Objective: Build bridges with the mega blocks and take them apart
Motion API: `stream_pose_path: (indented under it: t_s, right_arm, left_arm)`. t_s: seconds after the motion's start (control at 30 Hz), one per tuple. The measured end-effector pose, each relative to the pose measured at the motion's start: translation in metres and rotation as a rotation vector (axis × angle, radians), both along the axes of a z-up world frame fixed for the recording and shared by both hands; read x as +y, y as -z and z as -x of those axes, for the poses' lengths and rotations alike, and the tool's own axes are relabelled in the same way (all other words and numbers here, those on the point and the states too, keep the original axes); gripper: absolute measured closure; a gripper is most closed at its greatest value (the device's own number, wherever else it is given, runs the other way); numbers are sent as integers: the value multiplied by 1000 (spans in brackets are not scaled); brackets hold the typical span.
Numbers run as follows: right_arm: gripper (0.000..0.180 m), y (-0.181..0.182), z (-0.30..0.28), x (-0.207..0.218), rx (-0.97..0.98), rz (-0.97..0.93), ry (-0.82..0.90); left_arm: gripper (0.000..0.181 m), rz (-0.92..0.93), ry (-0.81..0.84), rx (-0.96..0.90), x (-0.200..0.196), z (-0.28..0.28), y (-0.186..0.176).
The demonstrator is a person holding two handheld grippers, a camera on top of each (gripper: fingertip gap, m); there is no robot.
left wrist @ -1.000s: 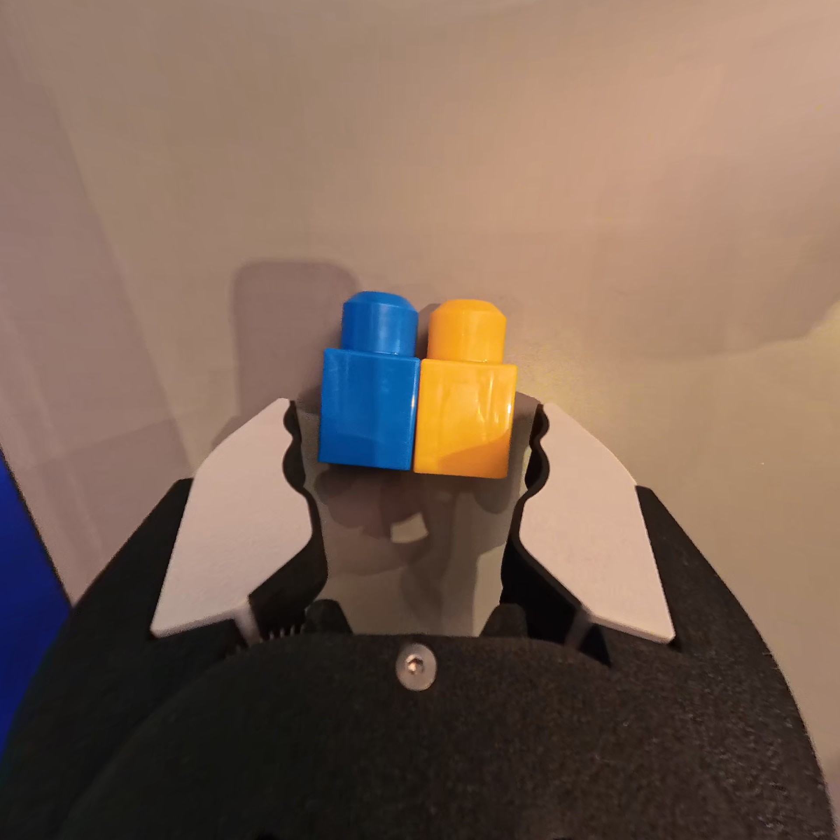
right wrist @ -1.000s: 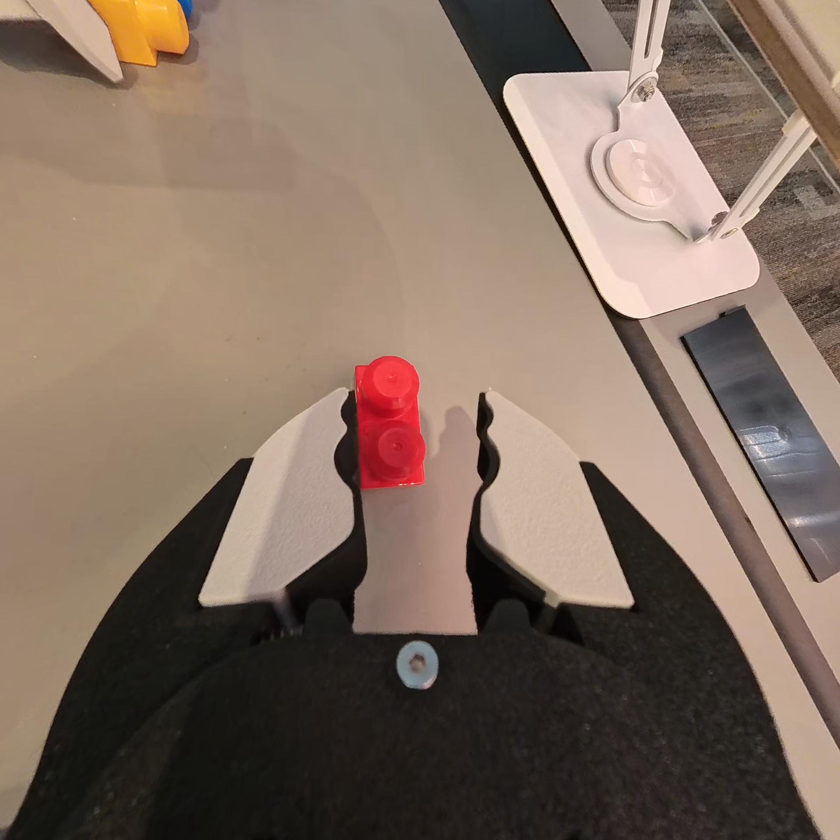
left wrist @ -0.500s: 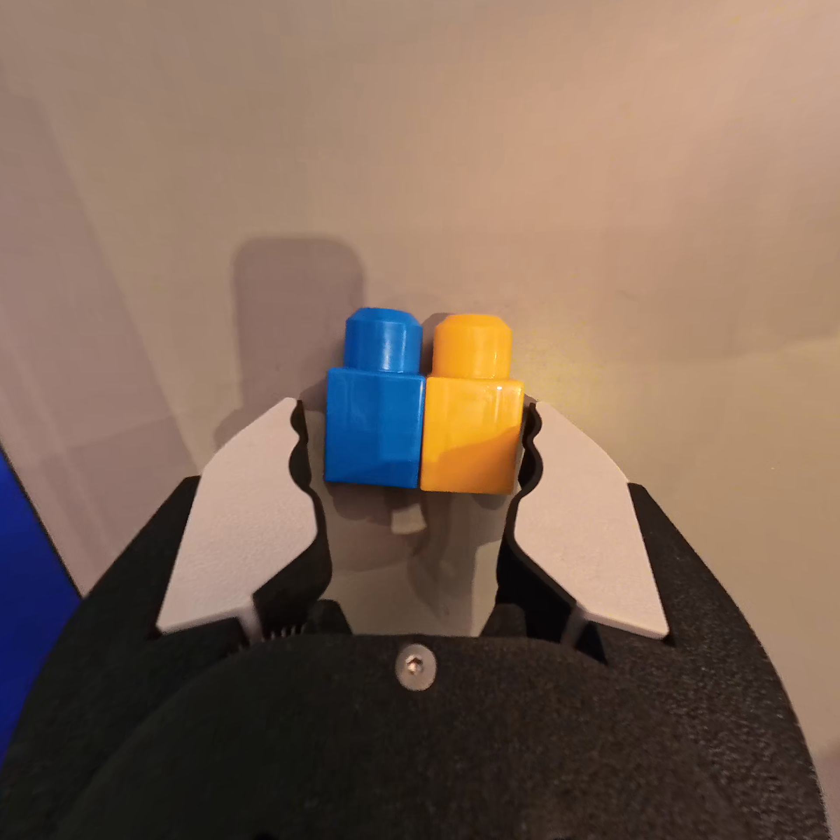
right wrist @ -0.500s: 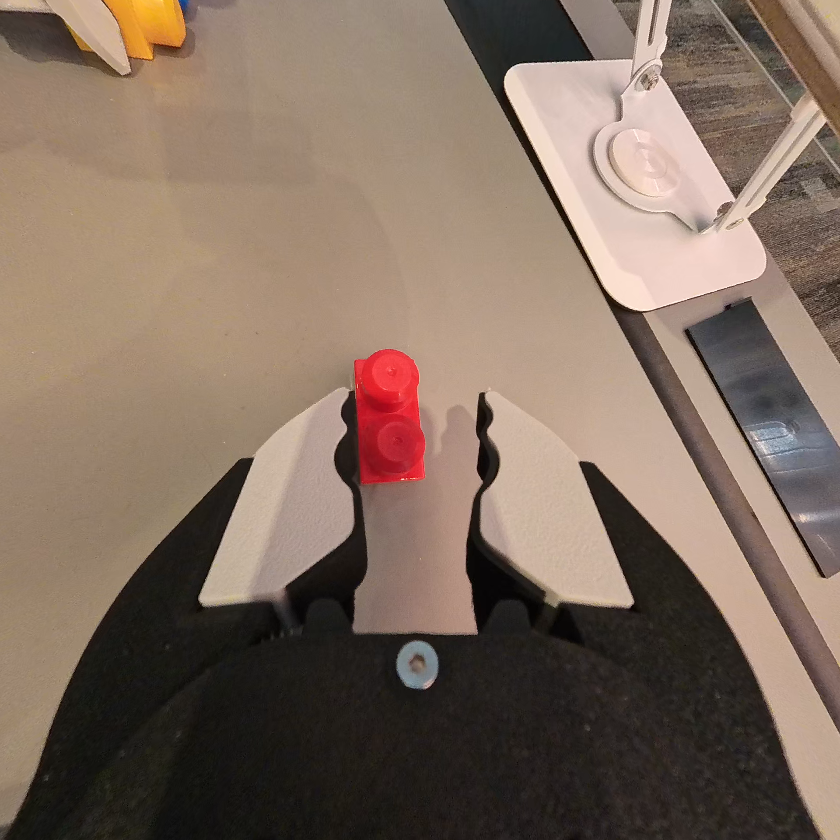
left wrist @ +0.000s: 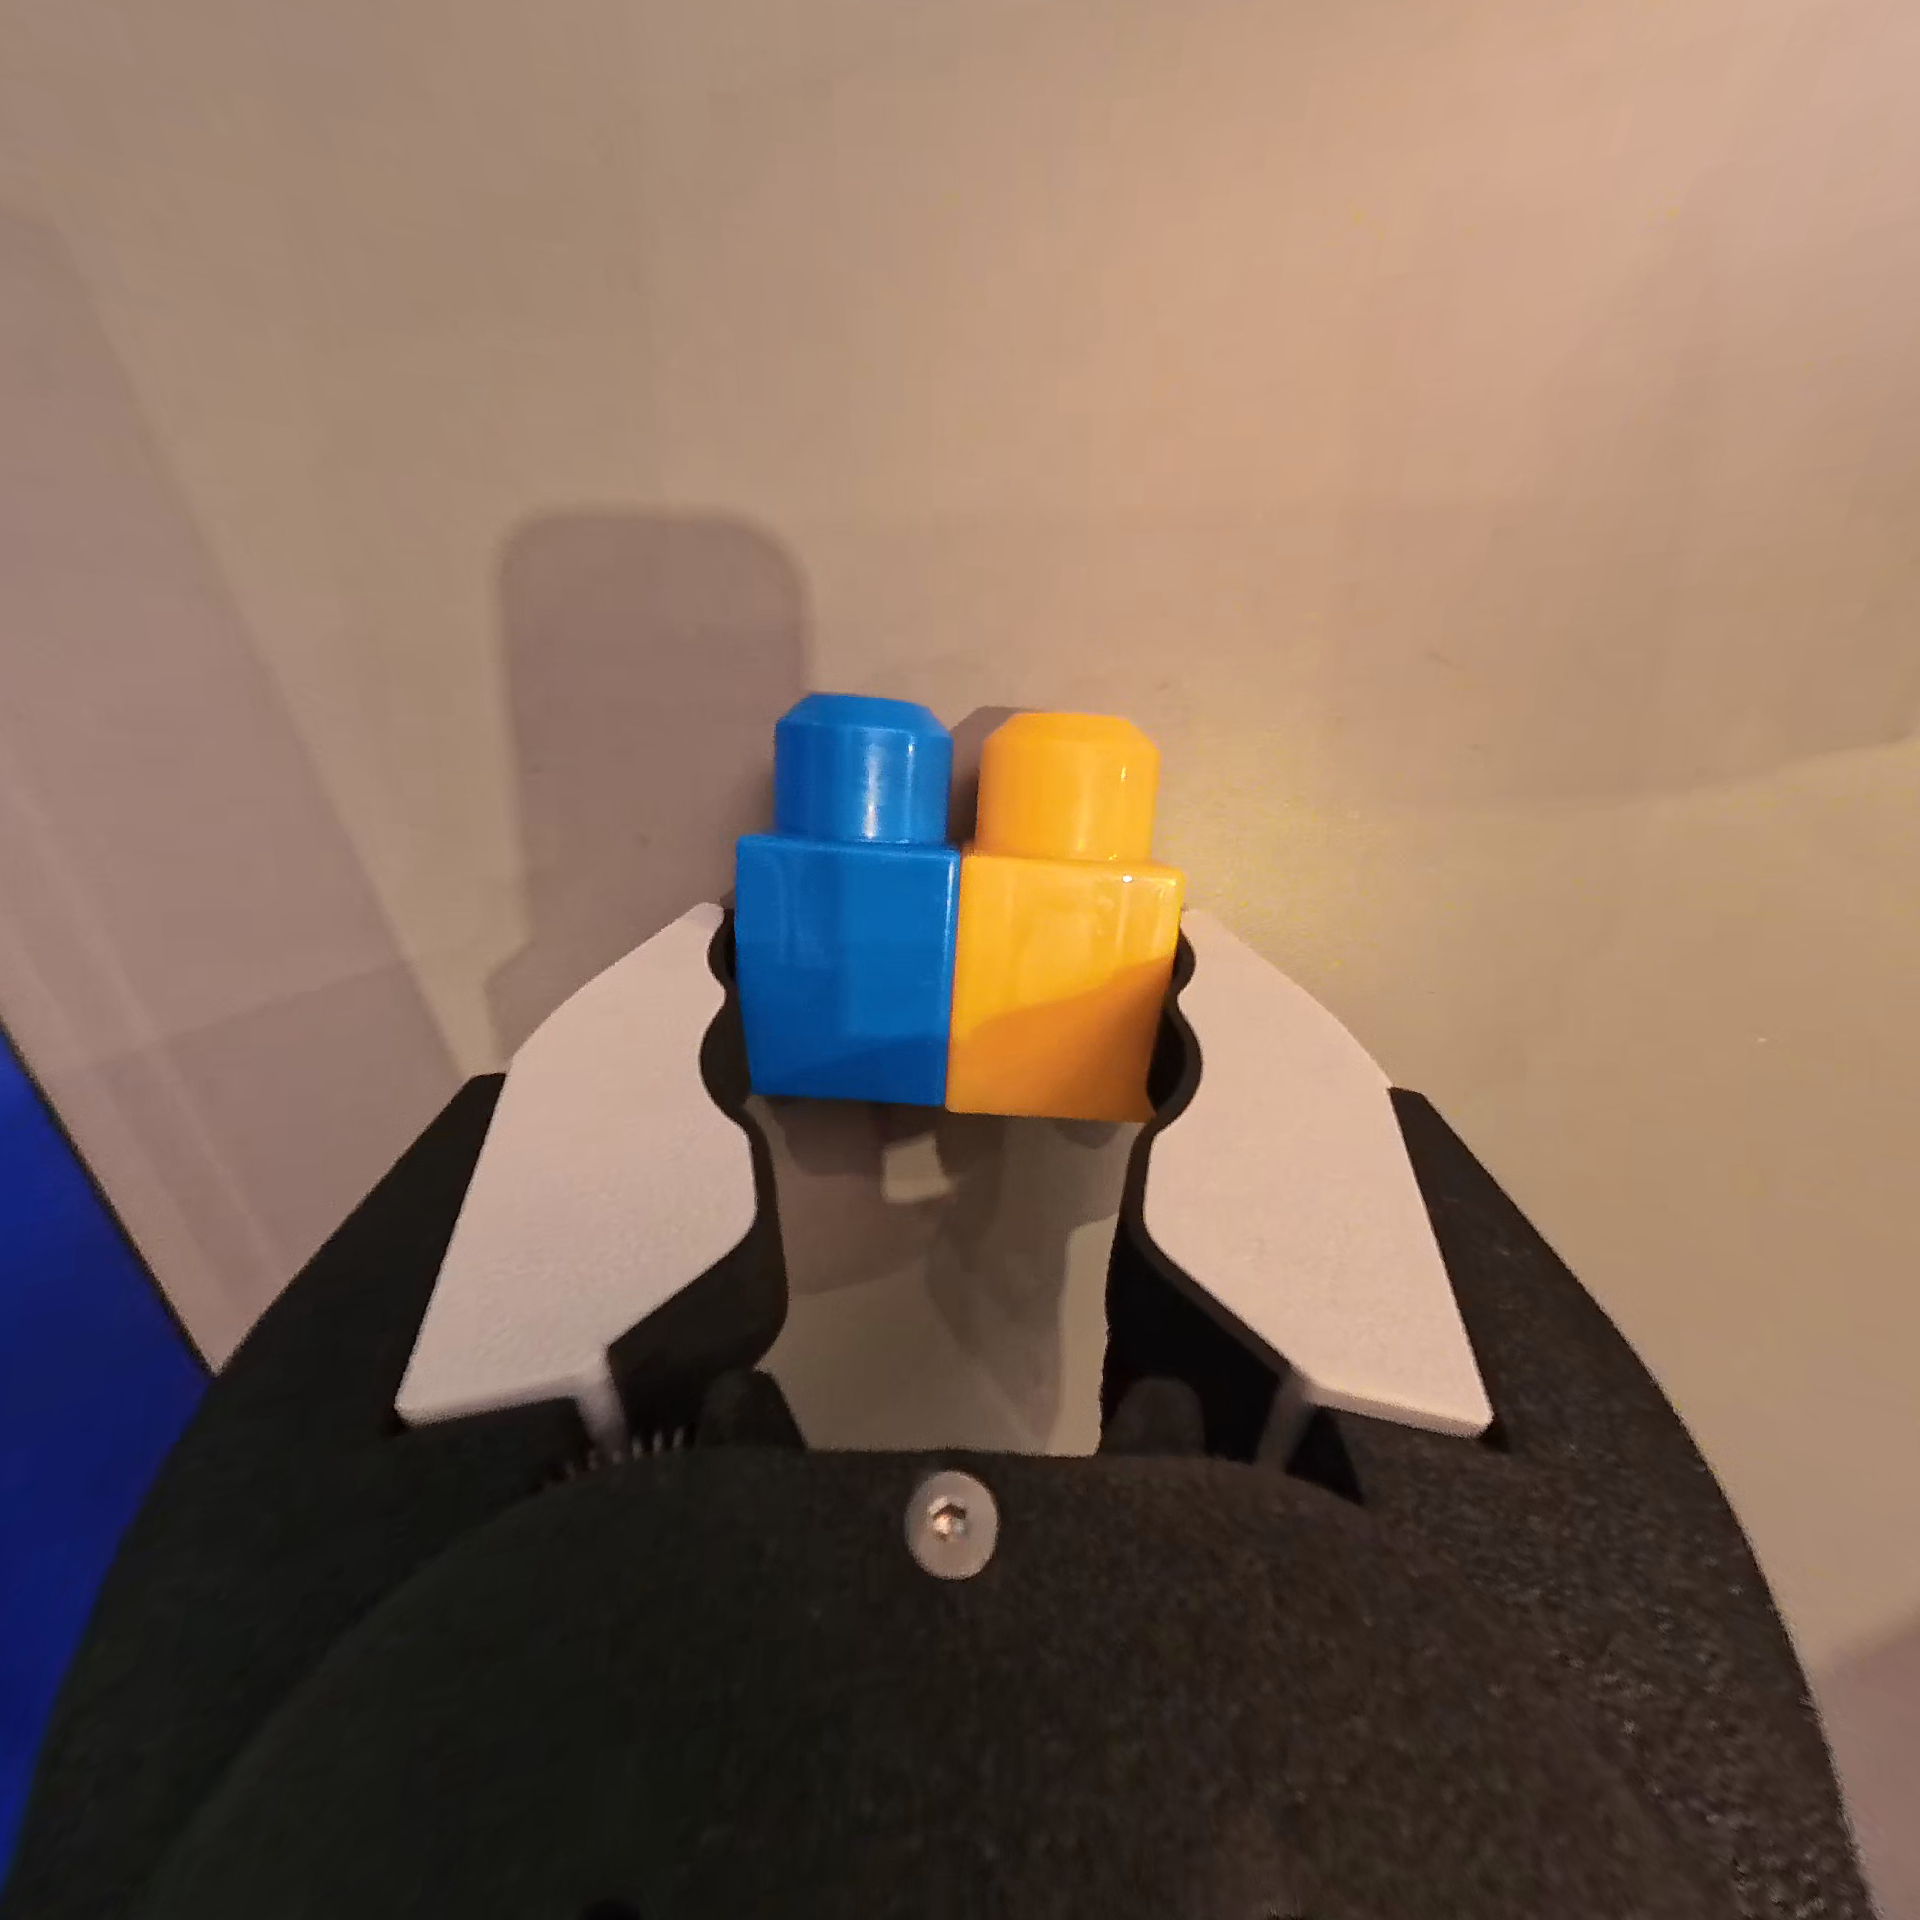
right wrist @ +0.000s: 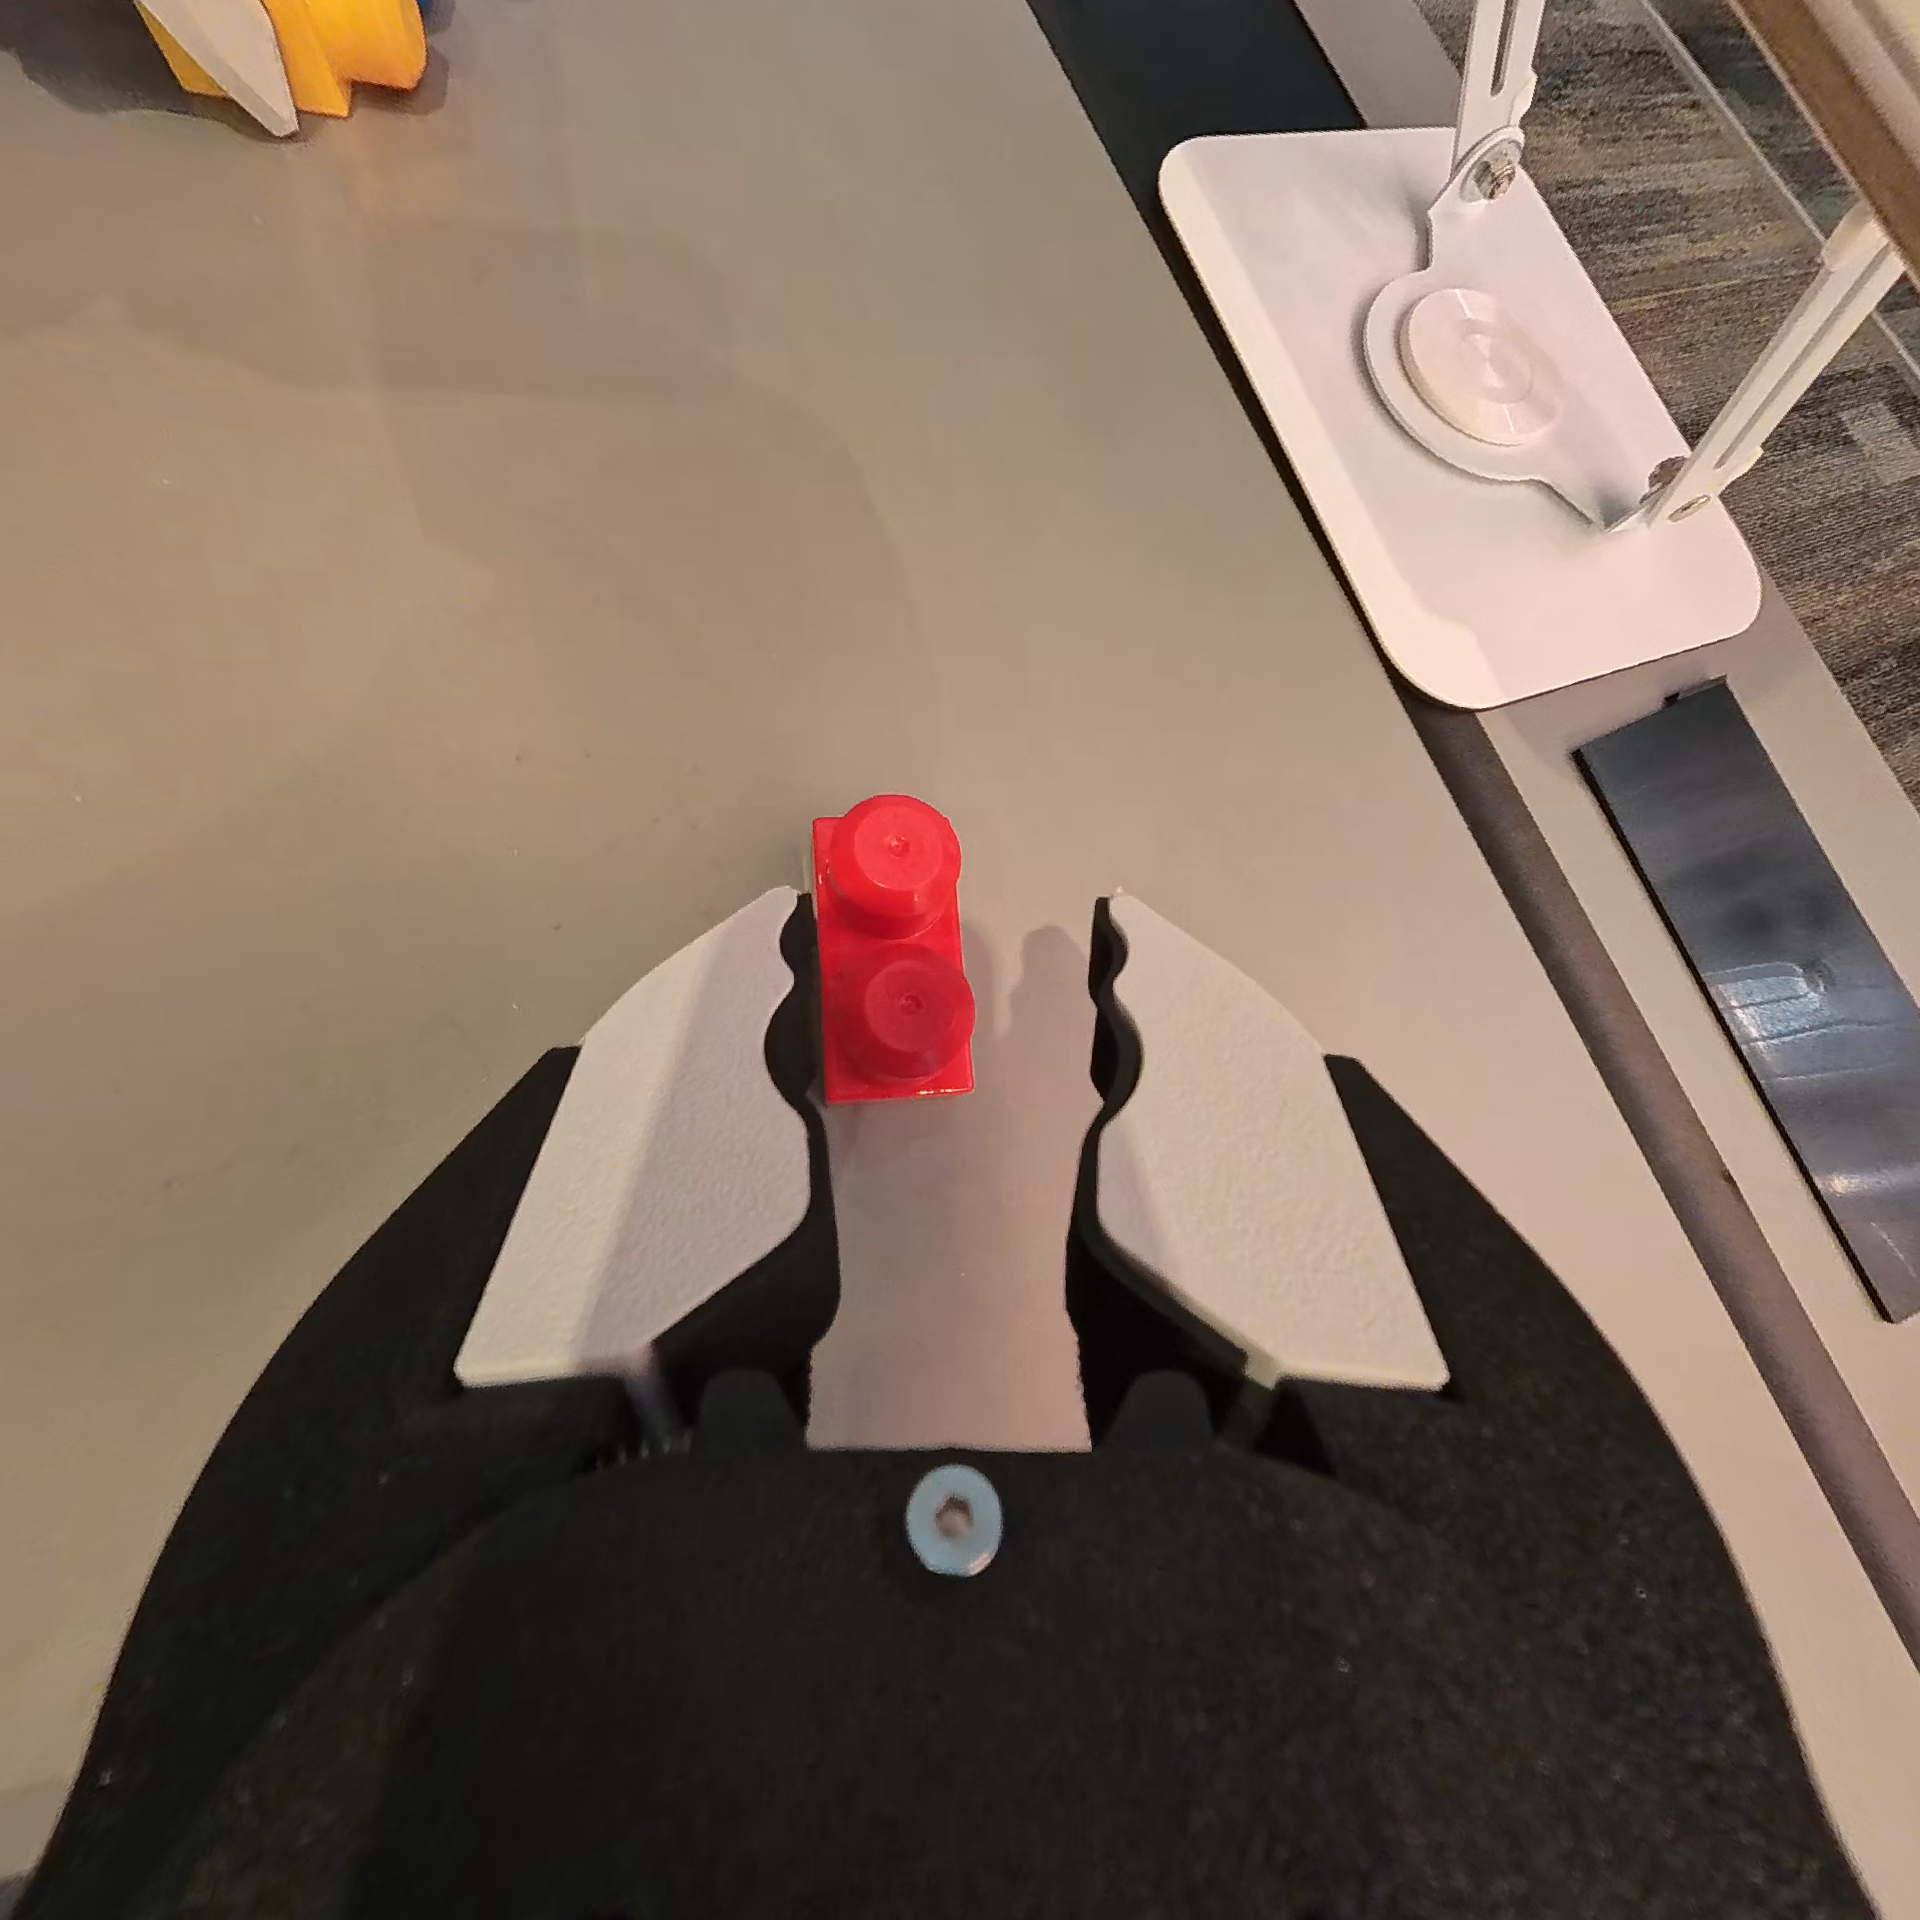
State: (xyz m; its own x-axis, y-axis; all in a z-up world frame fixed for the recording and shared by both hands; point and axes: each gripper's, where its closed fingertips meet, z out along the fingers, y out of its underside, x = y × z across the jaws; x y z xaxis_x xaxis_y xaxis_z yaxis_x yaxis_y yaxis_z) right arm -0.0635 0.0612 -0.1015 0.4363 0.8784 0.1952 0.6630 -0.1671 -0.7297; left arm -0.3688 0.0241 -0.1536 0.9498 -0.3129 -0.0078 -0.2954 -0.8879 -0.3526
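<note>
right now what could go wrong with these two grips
1. The left gripper squeezes the blue block and yellow block side by side; nothing visibly joins them, so one could slip out.
2. The red two-stud block touches only the right gripper's left finger; closing may shove or twist it.

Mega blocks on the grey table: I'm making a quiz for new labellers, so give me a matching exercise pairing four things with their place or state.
Things:
1. blue block
2. yellow block
3. red two-stud block
4. white stand base

Places or states:
A. beside the right tongs' left finger, gap on its other side
B. at the table's right edge
C. left half of the pair between the left tongs' fingers
D. right half of that pair

Pairs: 1-C, 2-D, 3-A, 4-B
</note>
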Motion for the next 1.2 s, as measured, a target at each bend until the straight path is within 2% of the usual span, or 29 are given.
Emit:
stream_pose_path:
  t_s: [0.27, 0.47, 0.63, 0.87, 1.07, 1.2]
  right_arm:
    - [130, 1, 1, -1, -5, 4, -4]
    - [130, 0, 2, -1, 2, 0, -8]
    - [130, -6, 4, 1, 31, -14, -8]
    - [130, -29, 6, 2, 135, -59, -2]
    - [128, -43, 1, 4, 230, -57, 32]
    - [127, -33, -11, 3, 232, -16, 44]
  left_arm:
    - [105, -9, 24, -10, 0, 0, -1]
    - [105, -160, 46, -96, 7, -4, -13]
    - [105, -435, 138, -116, 15, -22, -58]
    - [105, -935, 311, -209, 15, -75, -141]
    - [106, -1129, 449, -231, 11, -109, -176]
    - [106, -1184, 521, -371, 19, -128, -194]
